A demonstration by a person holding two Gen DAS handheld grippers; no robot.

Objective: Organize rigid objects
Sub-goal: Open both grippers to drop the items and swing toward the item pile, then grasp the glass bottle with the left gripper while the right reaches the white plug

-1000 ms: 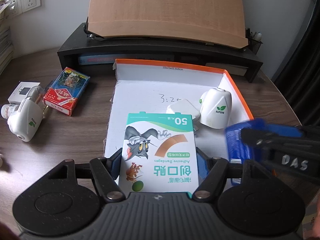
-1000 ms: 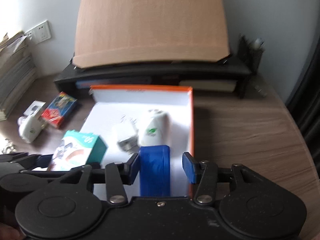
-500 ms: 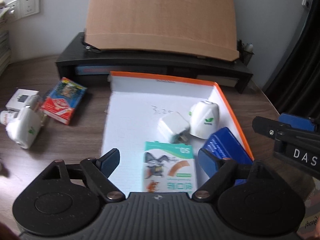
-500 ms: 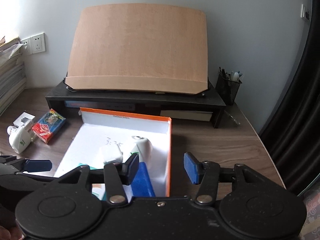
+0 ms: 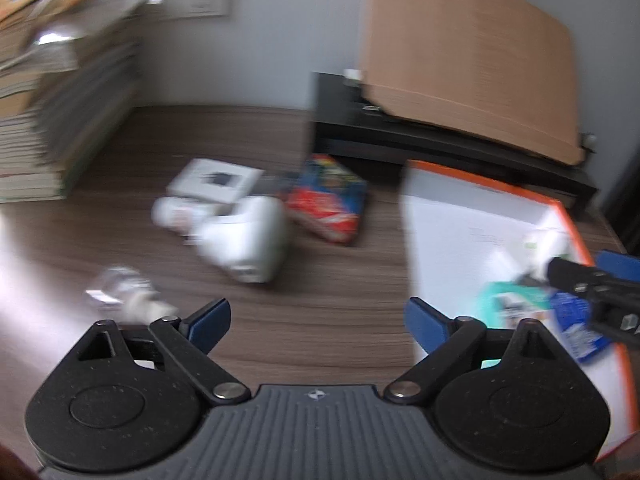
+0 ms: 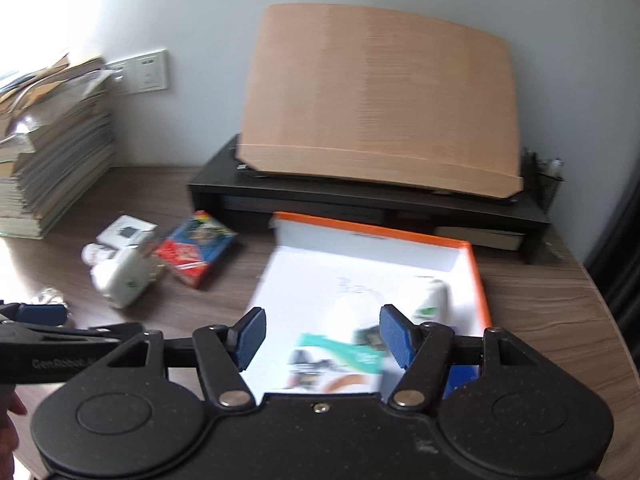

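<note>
My left gripper (image 5: pixel 318 314) hangs over bare table left of the orange-rimmed white box (image 5: pixel 440 216), its jaws opening wide with nothing between them. Ahead lie a white plug-in device (image 5: pixel 244 240), a red-blue card pack (image 5: pixel 328 200), a small white box (image 5: pixel 216 180) and a white bottle (image 5: pixel 172 212). My right gripper (image 6: pixel 324 334) hovers over the orange-rimmed box (image 6: pixel 476 272), jaws opening and empty. Below it the teal bandage box (image 6: pixel 340 360), a white charger (image 6: pixel 352 308), a white device (image 6: pixel 428 300) and a blue box (image 6: pixel 460 376), partly hidden, lie inside.
A black desk riser (image 6: pixel 360 200) carrying a cardboard sheet (image 6: pixel 376 96) stands behind the box. A stack of books (image 6: pixel 48 160) fills the back left, and a crumpled clear wrapper (image 5: pixel 120 288) lies near the left fingers. A pen holder (image 6: pixel 544 180) stands at the back right.
The left gripper let go of the bandage box in the orange-rimmed box, swung left over the table and opened wide. The right gripper let go of the blue box, drew back and opened.
</note>
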